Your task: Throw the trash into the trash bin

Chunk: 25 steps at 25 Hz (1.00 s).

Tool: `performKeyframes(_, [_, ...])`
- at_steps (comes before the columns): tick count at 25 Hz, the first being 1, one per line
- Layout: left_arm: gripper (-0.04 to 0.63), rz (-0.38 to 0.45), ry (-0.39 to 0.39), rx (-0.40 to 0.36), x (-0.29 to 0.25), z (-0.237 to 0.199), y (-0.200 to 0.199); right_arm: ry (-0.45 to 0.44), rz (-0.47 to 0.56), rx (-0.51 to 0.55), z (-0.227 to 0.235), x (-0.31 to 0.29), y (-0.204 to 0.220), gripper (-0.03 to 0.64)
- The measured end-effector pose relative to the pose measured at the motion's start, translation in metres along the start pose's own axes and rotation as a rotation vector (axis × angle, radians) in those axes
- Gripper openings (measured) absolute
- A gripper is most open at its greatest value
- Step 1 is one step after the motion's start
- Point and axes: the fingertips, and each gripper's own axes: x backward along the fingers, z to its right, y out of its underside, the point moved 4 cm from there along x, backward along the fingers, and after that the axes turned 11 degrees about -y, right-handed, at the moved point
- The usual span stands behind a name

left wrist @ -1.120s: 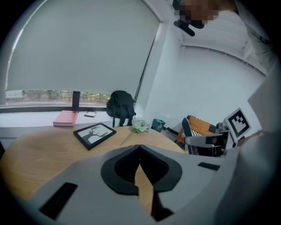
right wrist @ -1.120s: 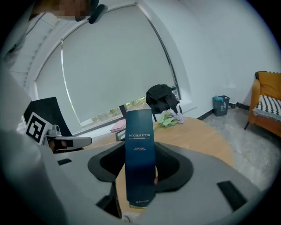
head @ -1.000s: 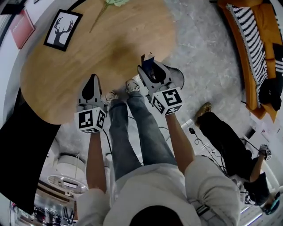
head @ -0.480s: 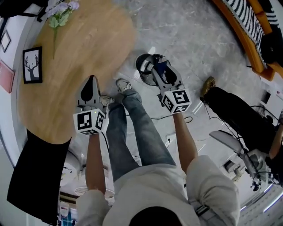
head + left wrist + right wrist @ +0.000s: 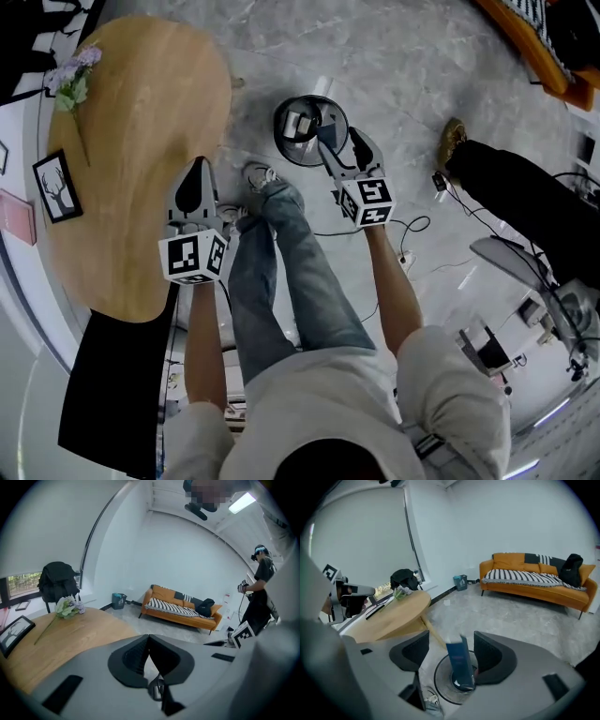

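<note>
Open floor (image 5: 394, 66) around trash bin (image 5: 278, 131), wooden table (image 5: 131, 187) close left, possibly cable (image 5: 412, 225) right.

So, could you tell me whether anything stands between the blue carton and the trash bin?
Nothing visible does. The blue carton is between the jaws of the right gripper, which have just been opening. It is directly above the open mouth of the trash bin, and nothing lies across that opening.
</note>
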Motion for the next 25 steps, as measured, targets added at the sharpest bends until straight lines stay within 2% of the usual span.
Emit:
performKeyframes(6, [0.018,-0.008,0.025,-0.023,-0.005,0.007,0.000,0.028,-0.021,-0.026,0.007,0.015,0.016,0.281])
performKeyframes(8, [0.018,0.002,0.023,-0.020,-0.005,0.008,-0.004,0.029,-0.018,-0.016,0.006,0.018,0.013,0.168])
performKeyframes(11, [0.018,0.015,0.009,-0.009,-0.001,0.005,-0.008,0.027,-0.010,0.001,0.003,0.019,0.002,0.086])
performKeyframes(14, [0.018,0.027,-0.022,0.008,0.008,-0.004,-0.013,0.004,-0.004,0.033,-0.006,0.014,-0.014,0.057])
performKeyframes(20, [0.018,0.057,-0.115,0.058,0.039,-0.038,-0.013,-0.076,0.002,0.142,-0.045,-0.003,-0.052,0.032])
performKeyframes(25, [0.018,0.091,-0.218,0.116,0.074,-0.076,-0.010,-0.211,-0.011,0.267,-0.110,-0.030,-0.080,0.029])
